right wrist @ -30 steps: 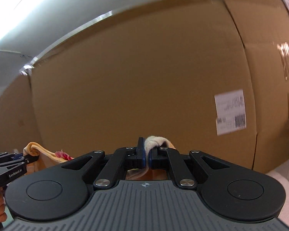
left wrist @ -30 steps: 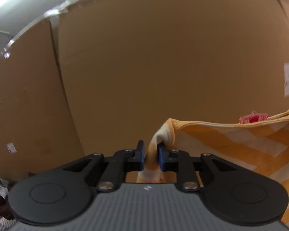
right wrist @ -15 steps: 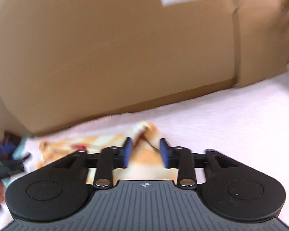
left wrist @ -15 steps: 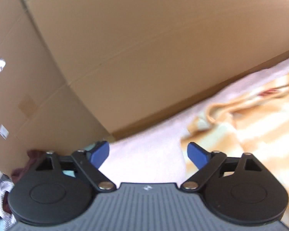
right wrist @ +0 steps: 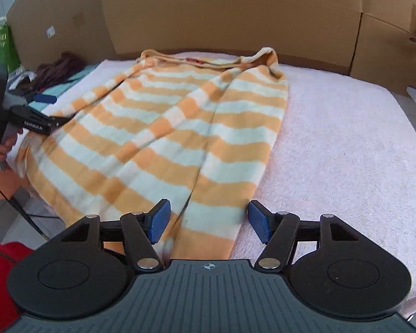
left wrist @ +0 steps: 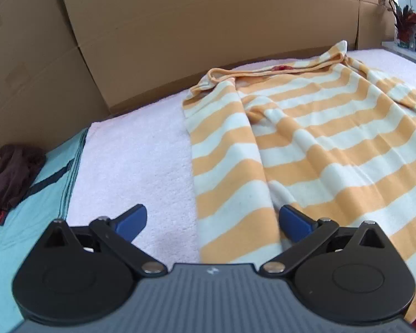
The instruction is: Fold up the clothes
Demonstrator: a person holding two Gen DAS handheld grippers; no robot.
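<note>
Tall cardboard boxes point(left wrist: 208, 27) wall off the far side of the scene. In front of them a pale pink towel point(right wrist: 346, 144) covers the tabletop, and on it lies the orange-and-white striped garment point(right wrist: 180, 127), spread lengthwise with its neckline at the far end near the boxes and its near end hanging over the front edge; several long creases run down it. Left of the towel, in the left wrist view, a turquoise cloth point(left wrist: 27, 208) lies with a heap of dark brown clothing point(left wrist: 8, 174) on its far part. The left gripper point(left wrist: 212, 222) hovers over the garment's left edge, its blue pads spread wide and holding nothing. The right gripper point(right wrist: 209, 219) hangs above the garment's near right part, likewise wide apart and empty. In the right wrist view a person's hand point(right wrist: 2, 144) grips the handle of the left gripper at the left border, and a red sleeve point(right wrist: 0, 272) shows in the lower left corner.
</note>
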